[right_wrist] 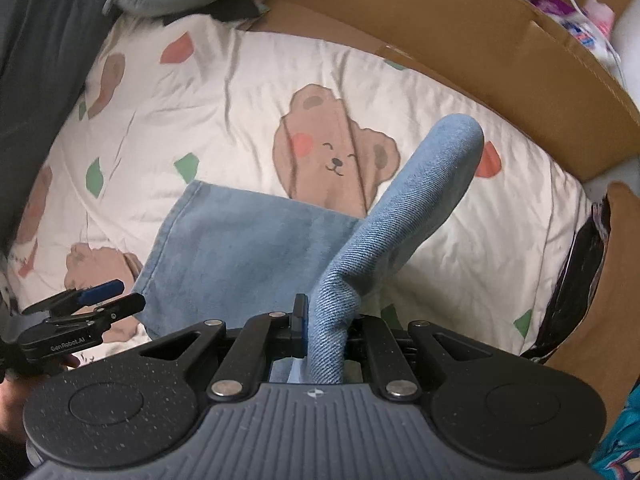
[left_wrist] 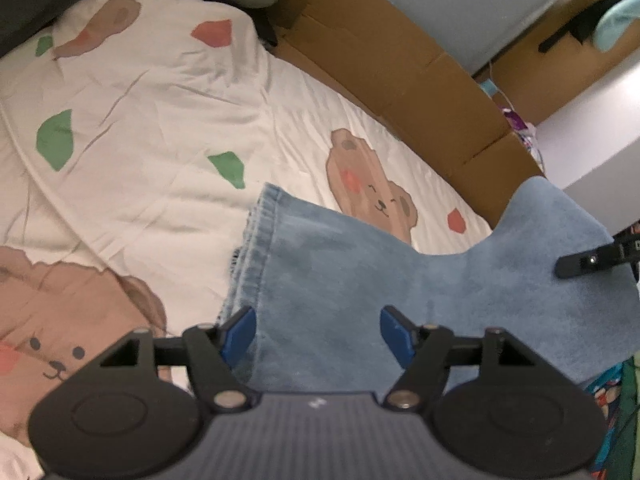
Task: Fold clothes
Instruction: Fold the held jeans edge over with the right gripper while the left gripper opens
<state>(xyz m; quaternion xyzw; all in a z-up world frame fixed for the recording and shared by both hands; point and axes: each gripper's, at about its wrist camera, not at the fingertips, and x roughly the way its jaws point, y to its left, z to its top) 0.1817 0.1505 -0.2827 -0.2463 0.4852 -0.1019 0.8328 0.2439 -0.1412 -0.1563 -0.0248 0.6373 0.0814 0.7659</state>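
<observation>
A: Item one, largest: the bedspread [left_wrist: 160, 120], cream with bear and leaf print, covering the whole work surface. A cardboard sheet [left_wrist: 392, 64] stands along its far edge.

B: Item two?

A: The jeans [left_wrist: 328, 272], light blue denim, lying on the bedspread in front of me, hem end toward the far side. In the right wrist view one fold of them rises off the bed.

B: And my tools?

A: The right gripper [right_wrist: 316, 328], fingers closed tight on that raised fold. The left gripper [left_wrist: 318, 334], blue pads spread wide above the denim, holding nothing that I can see.
</observation>
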